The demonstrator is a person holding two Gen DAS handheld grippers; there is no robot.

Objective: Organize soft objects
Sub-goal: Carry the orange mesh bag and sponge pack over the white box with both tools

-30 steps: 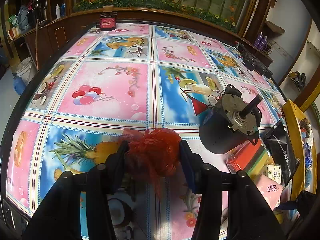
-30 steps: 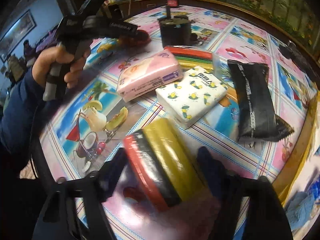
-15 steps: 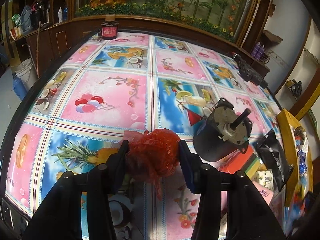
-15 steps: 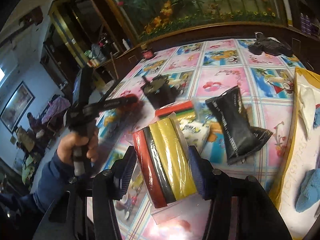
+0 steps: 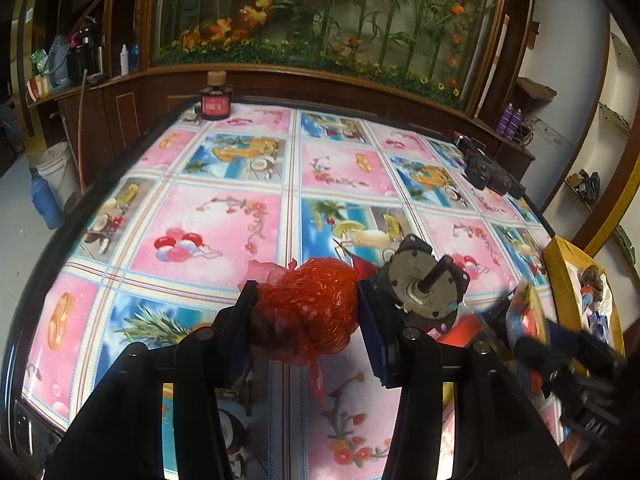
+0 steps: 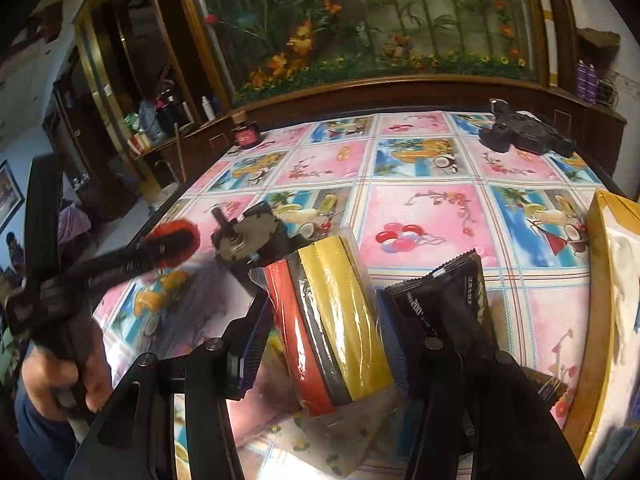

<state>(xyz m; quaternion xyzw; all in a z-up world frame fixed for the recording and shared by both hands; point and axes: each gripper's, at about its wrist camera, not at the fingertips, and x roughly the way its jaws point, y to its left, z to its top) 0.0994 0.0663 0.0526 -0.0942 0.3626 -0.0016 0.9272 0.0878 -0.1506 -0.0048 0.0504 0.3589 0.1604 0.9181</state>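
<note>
A red mesh scrubber ball (image 5: pixel 308 312) is clamped between the fingers of my left gripper (image 5: pixel 306 304), held above the fruit-print tablecloth (image 5: pixel 224 224). In the right wrist view, my right gripper (image 6: pixel 324 320) is shut on a clear-wrapped pack of red, grey and yellow sponges (image 6: pixel 336 328), held upright off the table. The left gripper (image 6: pixel 168 246) with its red ball shows at the left there, gripped by a hand (image 6: pixel 52 376). In the left wrist view the right gripper (image 5: pixel 532 324) appears blurred at the right edge.
A black motor with a shaft (image 5: pixel 420 284) stands just right of the red ball. A black packet (image 6: pixel 452 304) and a lemon-print tissue pack (image 6: pixel 332 440) lie under the right gripper. A yellow box (image 6: pixel 600 272) holding cloths is at right. A red-labelled jar (image 5: pixel 216 100) and black gadgets (image 6: pixel 524 132) sit at the far edge.
My right gripper closed on the sponge pack, lifted it off the table and swung right, entering the left wrist view. The left gripper rose slightly, still holding the red ball.
</note>
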